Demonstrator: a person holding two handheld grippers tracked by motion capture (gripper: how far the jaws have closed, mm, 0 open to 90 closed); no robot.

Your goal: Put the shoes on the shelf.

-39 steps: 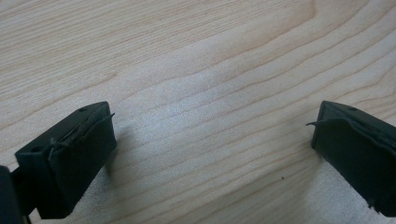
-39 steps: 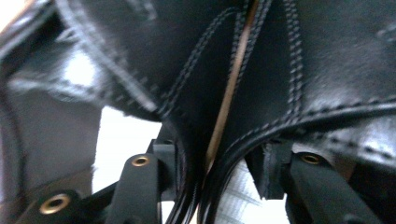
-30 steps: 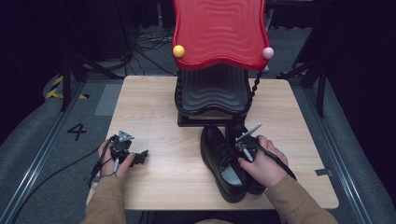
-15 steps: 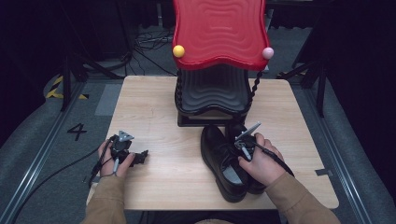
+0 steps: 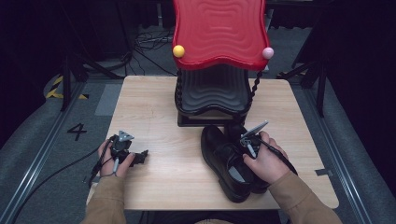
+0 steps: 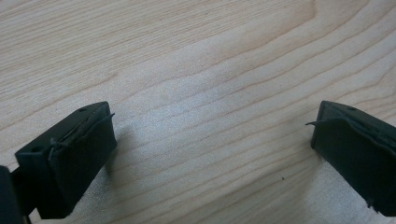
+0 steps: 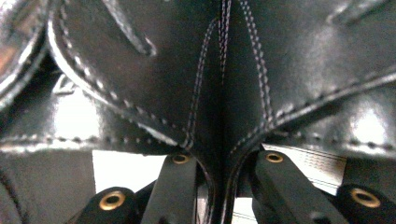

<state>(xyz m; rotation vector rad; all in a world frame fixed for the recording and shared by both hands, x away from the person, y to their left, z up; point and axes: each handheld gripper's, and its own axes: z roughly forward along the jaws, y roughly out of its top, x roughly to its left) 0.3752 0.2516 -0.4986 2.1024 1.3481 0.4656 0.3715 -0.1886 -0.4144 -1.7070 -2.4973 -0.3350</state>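
A pair of black leather lace-up shoes [image 5: 223, 161] lies side by side on the right of the wooden table [image 5: 154, 107], toes toward the stand. My right gripper [image 5: 243, 151] points down into them under the hand. In the right gripper view one jaw is inside each shoe. The two adjoining stitched walls [image 7: 219, 93] are pinched between the jaws of the right gripper [image 7: 226, 161], which have just been closing. My left gripper [image 5: 141, 157] rests at the table's left front. There the left gripper [image 6: 212, 140] stands open over bare wood.
A stand with a red wavy top [image 5: 219, 32] and a black wavy shelf [image 5: 212, 91] below it occupies the back middle of the table, just beyond the shoes. A cable [image 5: 56, 172] trails from the left gripper off the left edge.
The right hand has barely shifted over the shoes. The left hand and its gripper have stayed in place.
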